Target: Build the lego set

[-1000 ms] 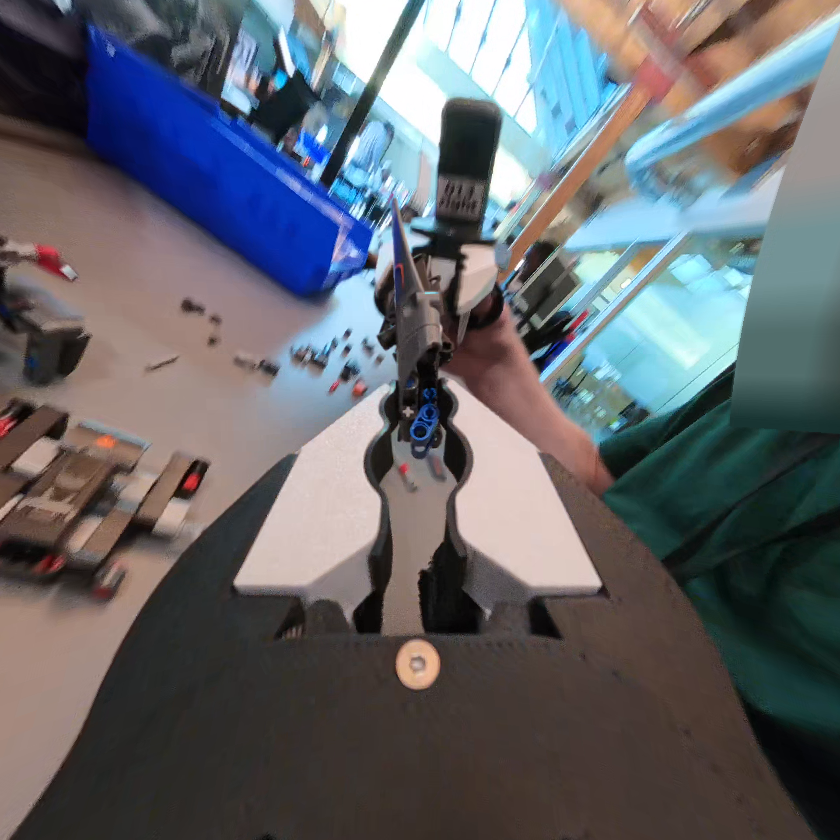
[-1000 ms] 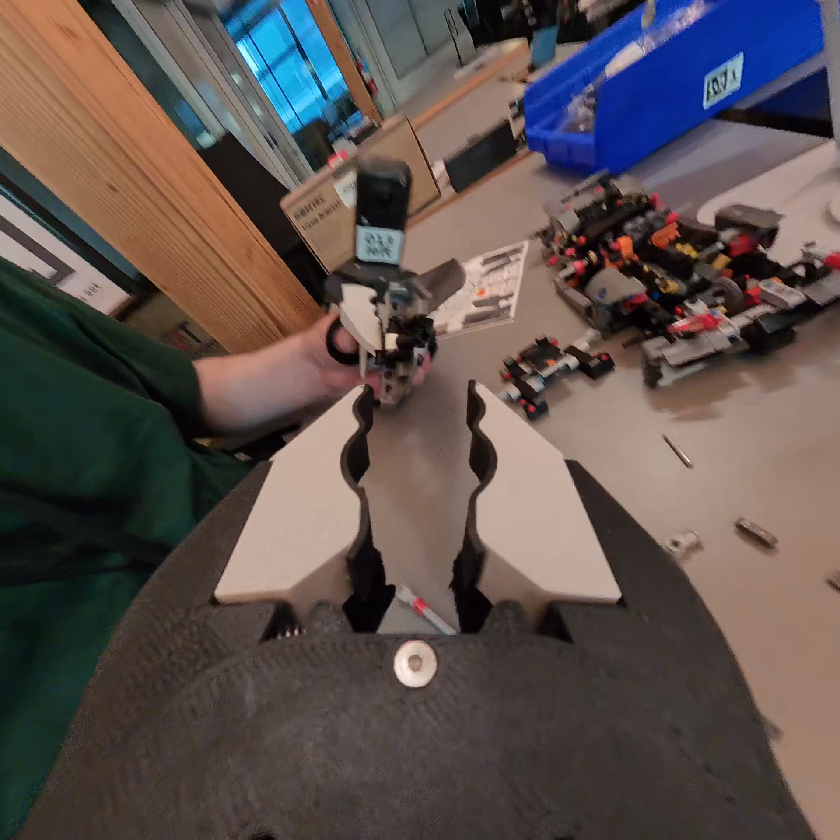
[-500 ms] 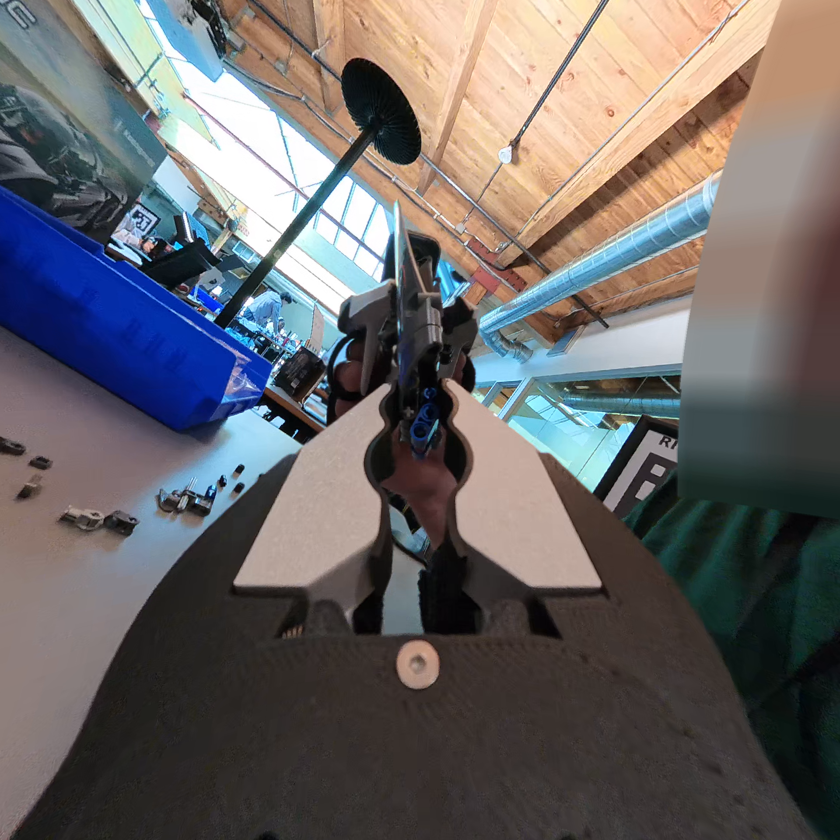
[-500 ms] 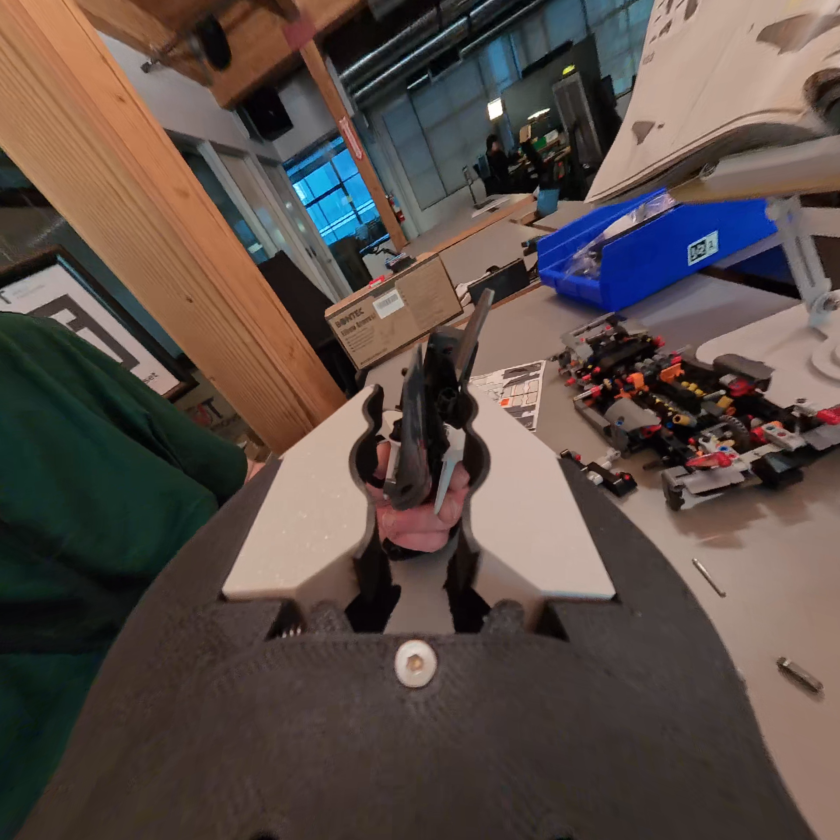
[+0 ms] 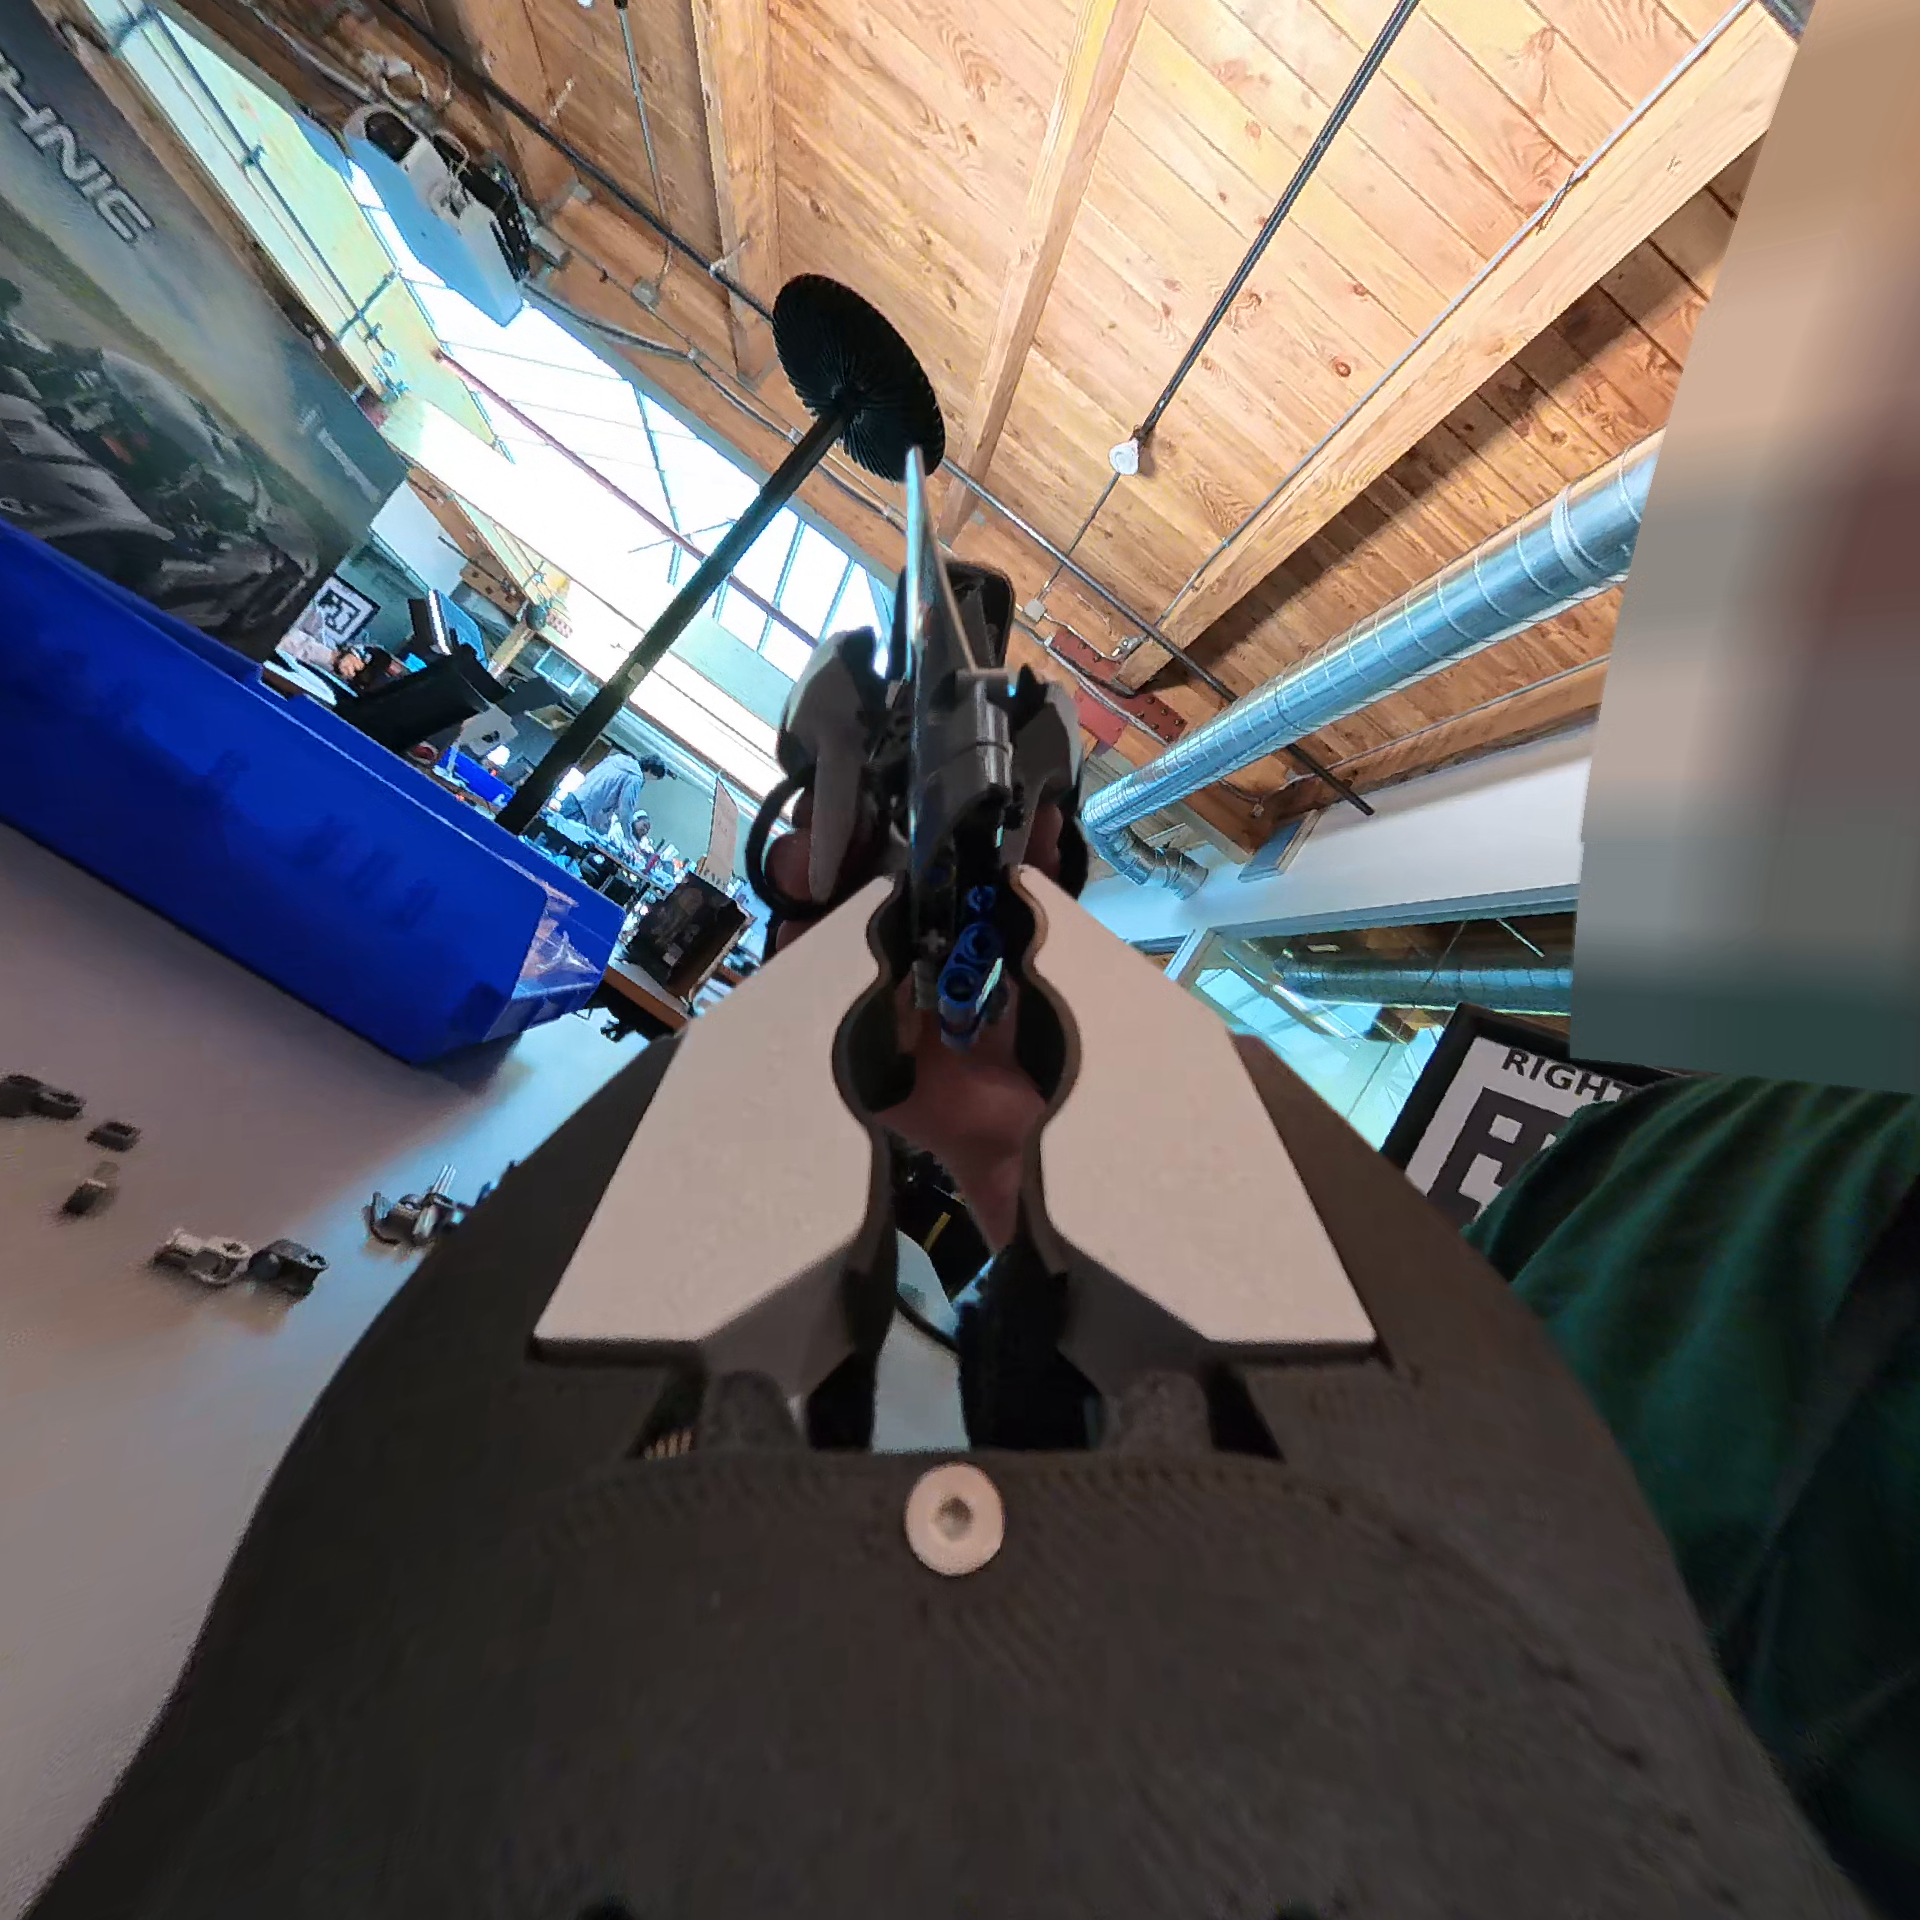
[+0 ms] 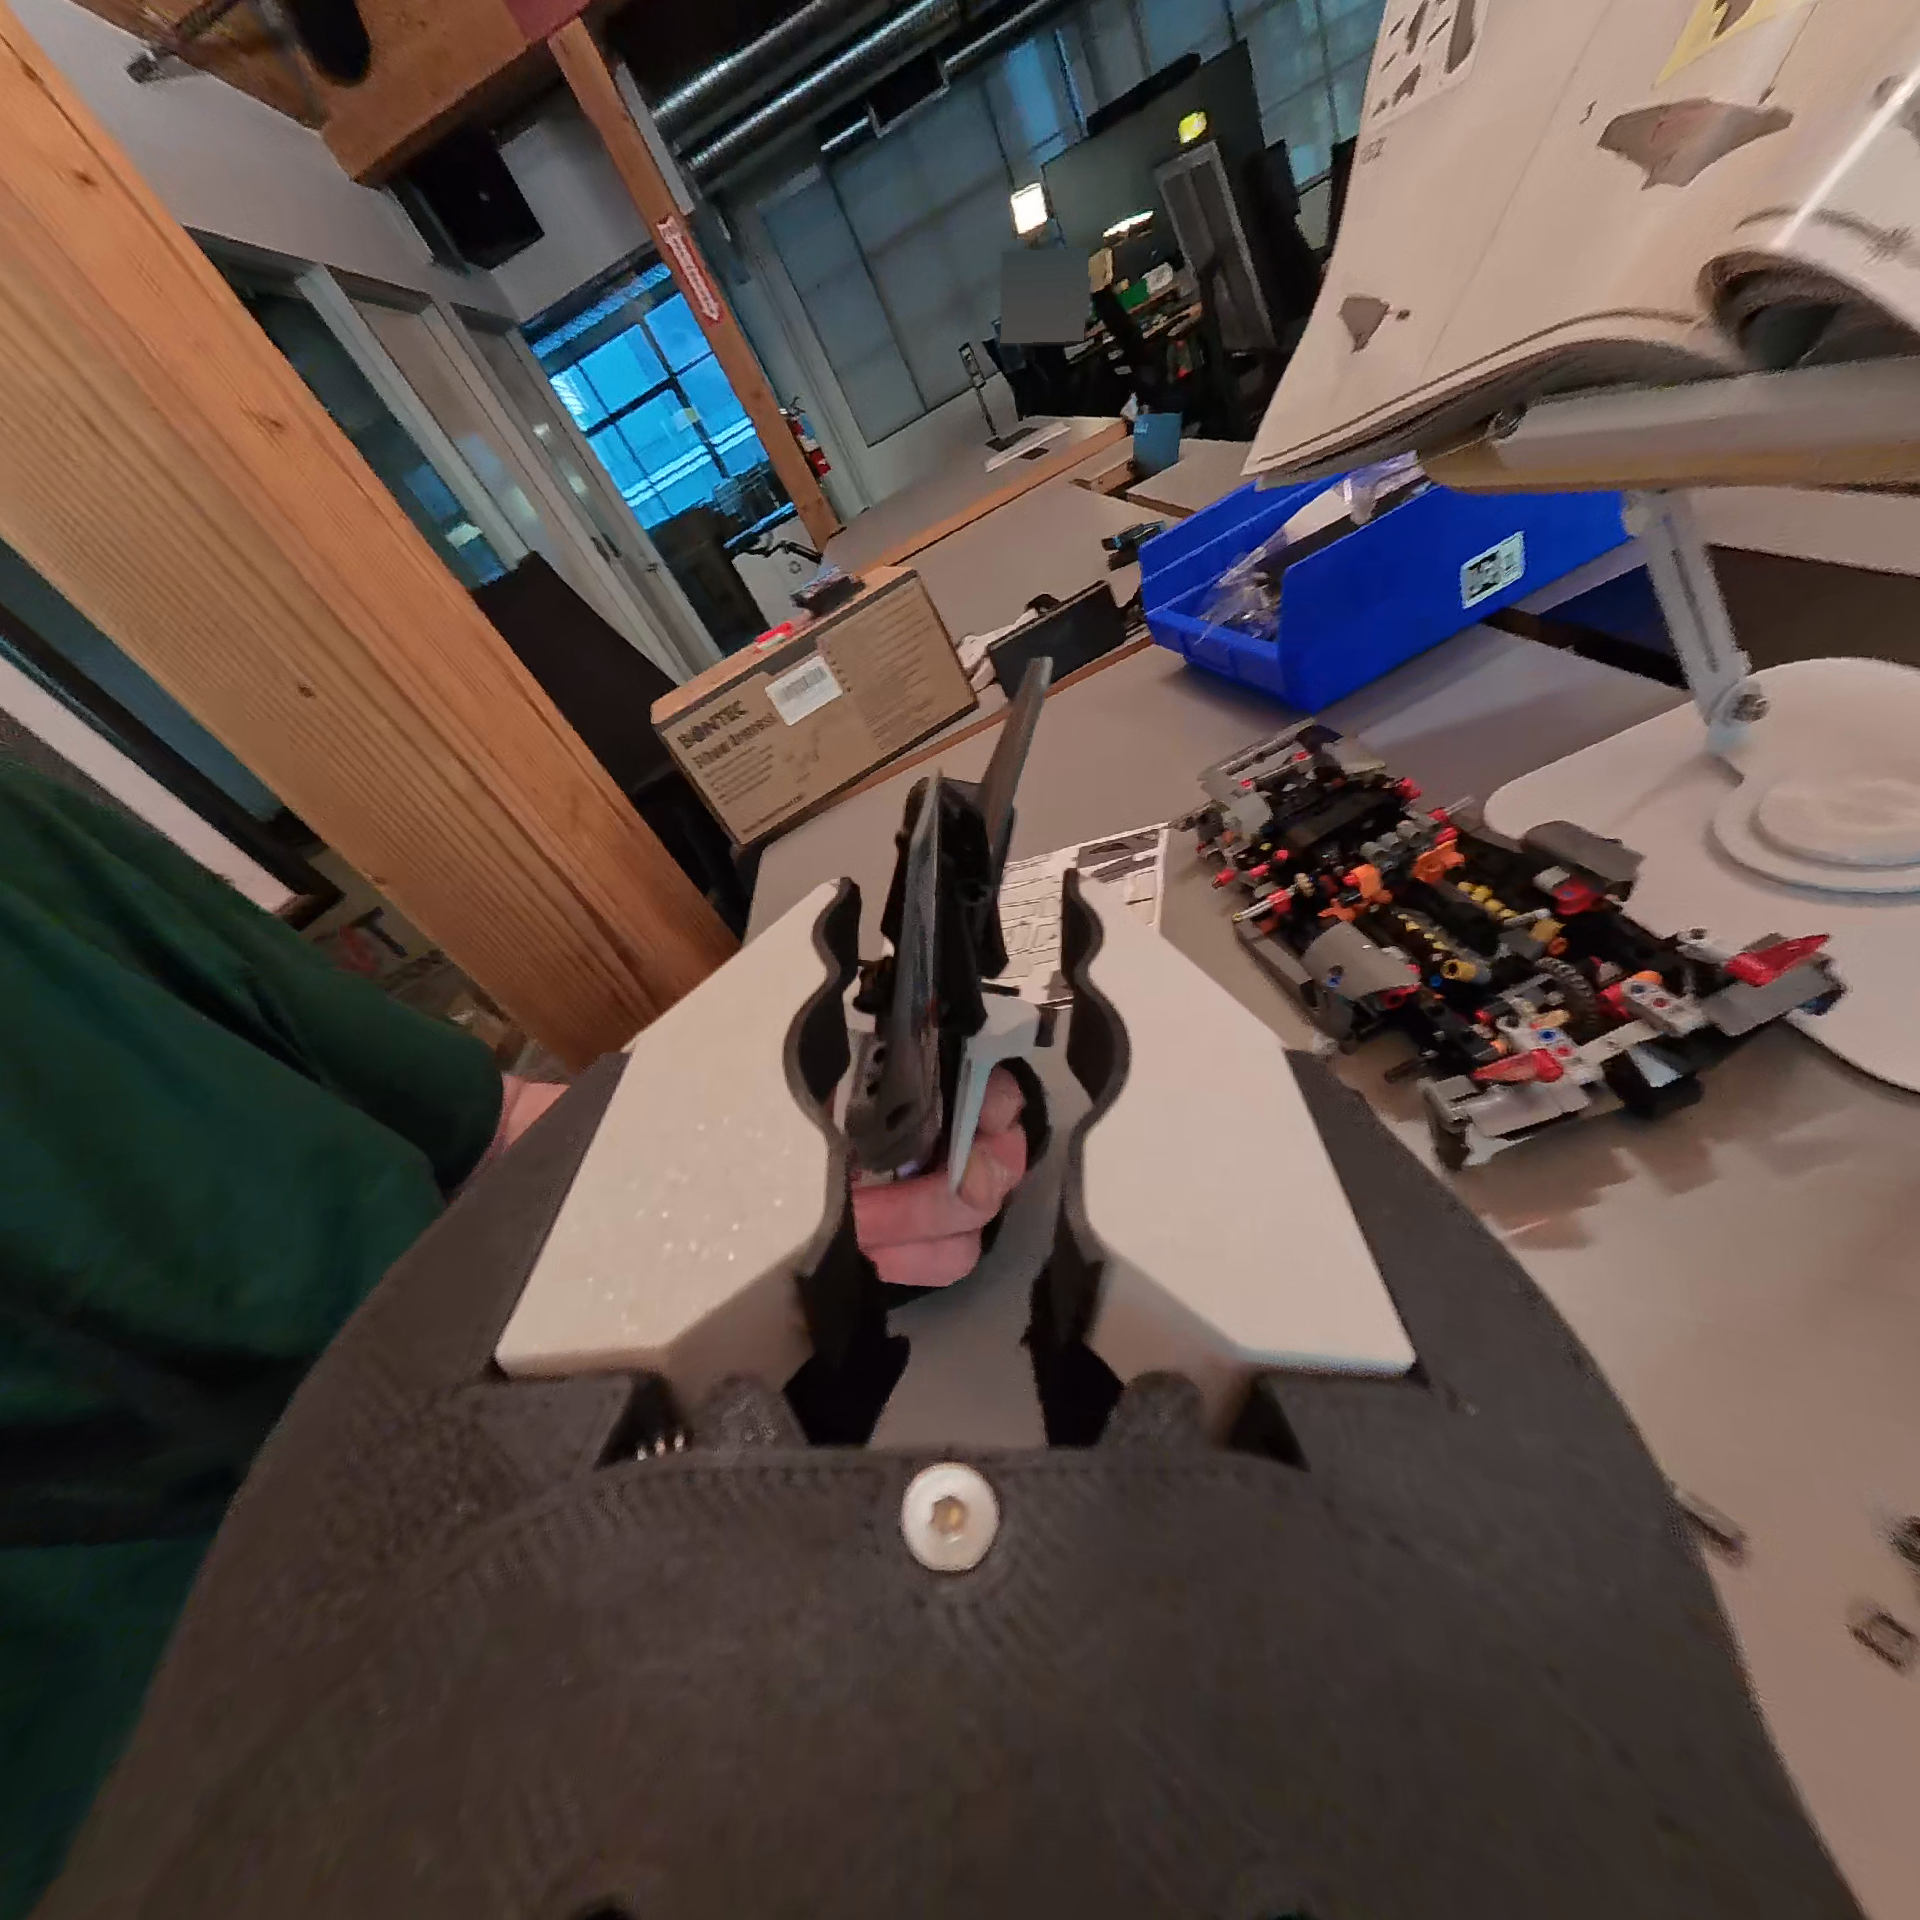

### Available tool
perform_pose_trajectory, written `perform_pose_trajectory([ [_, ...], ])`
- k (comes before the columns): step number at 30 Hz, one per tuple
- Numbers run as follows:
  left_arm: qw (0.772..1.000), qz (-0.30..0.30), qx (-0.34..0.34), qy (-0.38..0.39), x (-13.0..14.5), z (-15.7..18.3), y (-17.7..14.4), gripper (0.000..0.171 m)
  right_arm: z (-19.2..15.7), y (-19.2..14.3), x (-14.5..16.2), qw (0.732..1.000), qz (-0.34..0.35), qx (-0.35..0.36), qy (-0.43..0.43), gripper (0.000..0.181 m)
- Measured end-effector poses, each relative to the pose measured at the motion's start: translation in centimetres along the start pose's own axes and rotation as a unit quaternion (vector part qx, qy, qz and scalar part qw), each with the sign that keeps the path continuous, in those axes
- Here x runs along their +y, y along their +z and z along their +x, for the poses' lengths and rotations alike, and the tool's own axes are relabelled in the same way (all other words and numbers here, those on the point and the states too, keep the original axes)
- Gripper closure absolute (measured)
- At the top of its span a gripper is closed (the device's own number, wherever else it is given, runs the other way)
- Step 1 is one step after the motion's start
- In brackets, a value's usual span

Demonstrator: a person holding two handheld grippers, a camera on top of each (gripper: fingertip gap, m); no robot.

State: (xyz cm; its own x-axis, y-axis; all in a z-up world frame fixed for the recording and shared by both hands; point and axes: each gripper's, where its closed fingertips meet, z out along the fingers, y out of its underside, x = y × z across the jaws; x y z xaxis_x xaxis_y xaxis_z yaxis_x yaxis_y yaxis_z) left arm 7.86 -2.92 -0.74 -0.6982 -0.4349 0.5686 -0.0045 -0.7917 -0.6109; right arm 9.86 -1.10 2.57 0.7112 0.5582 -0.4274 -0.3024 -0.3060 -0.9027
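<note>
A workshop with a timber-plank ceiling and a silver duct ran overhead; below lay a grey tabletop (image 6: 1558, 1299), with a blue bin (image 6: 1382, 613) at its far side. The left tool (image 5: 956, 935) was raised off the tabletop and tipped upward, its fingers pressed onto a small lego sub-assembly (image 5: 951, 831) with blue connectors at its near end and a thin dark panel standing up from it; held so, the piece sat in free air where the other tool could reach it. The right tool (image 6: 961, 997) faced it from the opposite side, fingers spread, with the same sub-assembly (image 6: 935, 935) between its fingers; whether they touched it I could not tell. Probably it was lining up to take or press on the piece. Ahead and to the right of the right tool the half-built lego car (image 6: 1507, 945) rested on the tabletop, near enough to receive the piece; above it an open instruction booklet (image 6: 1558, 260) sat on a stand, in easy view. Loose small parts (image 5: 229, 1257) lay left of the left tool.
</note>
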Motion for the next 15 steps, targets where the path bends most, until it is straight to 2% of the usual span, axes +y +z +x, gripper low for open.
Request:
perform_pose_trajectory([
  [7, 1.000, 0.023, 0.003, -0.010, -0.7, -0.1, -0.3, 0.157, 0.3, 0.4, 1.4, 0.995, -0.054, 0.055, -0.057, 0.135],
  [15, 0.999, 0.029, 0.002, -0.021, -0.6, -0.4, -0.3, 0.157, -0.1, 0.6, 1.6, 0.997, -0.043, 0.041, -0.040, 0.159],
])
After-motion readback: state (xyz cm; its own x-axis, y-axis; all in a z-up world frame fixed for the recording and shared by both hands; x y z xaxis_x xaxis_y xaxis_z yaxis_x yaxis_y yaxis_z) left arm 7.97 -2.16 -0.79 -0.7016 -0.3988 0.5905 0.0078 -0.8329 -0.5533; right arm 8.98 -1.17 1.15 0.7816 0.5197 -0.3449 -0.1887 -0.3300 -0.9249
